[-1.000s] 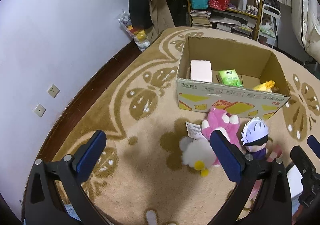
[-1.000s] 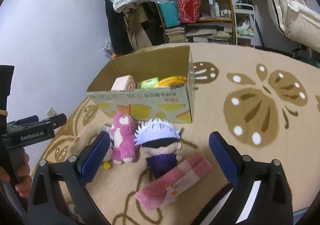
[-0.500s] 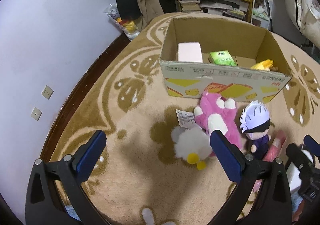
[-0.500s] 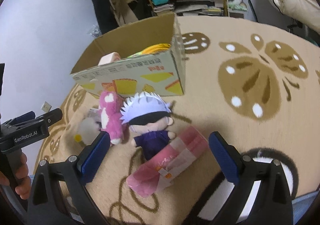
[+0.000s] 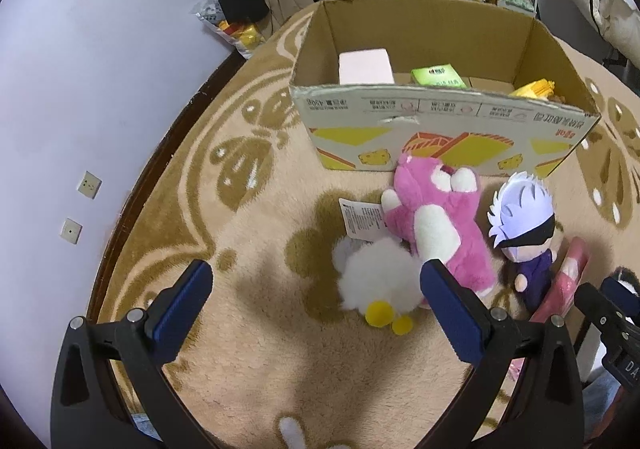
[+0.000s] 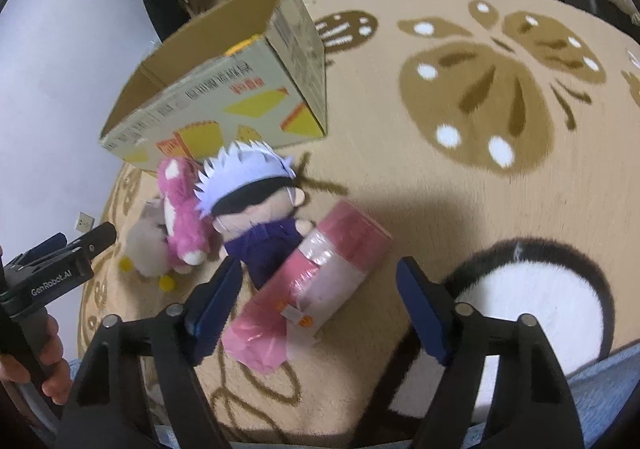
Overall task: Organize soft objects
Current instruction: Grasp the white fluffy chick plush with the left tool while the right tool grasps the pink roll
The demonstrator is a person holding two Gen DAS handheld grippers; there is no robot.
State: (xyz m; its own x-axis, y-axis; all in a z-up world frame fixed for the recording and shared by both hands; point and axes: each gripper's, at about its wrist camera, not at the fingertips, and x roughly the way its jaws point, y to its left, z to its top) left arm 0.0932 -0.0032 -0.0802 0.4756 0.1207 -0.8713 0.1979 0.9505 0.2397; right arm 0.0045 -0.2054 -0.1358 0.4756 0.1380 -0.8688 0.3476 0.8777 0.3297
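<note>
Pink roll (image 6: 316,281): lower centre, between jaws, untouched.
Right gripper (image 6: 318,299): open, just been closing.
Left gripper (image 5: 316,301): open, empty.

box inside (image 6: 208,49): mostly hidden by its front wall, far past the right jaws.
pink roll (image 5: 568,281): low end hidden behind the left jaws' right finger.
white plush (image 6: 146,249): blurry, partly behind the pink plush (image 6: 182,217), left of the right jaws.
box print (image 6: 224,85): too blurry to read.
</note>
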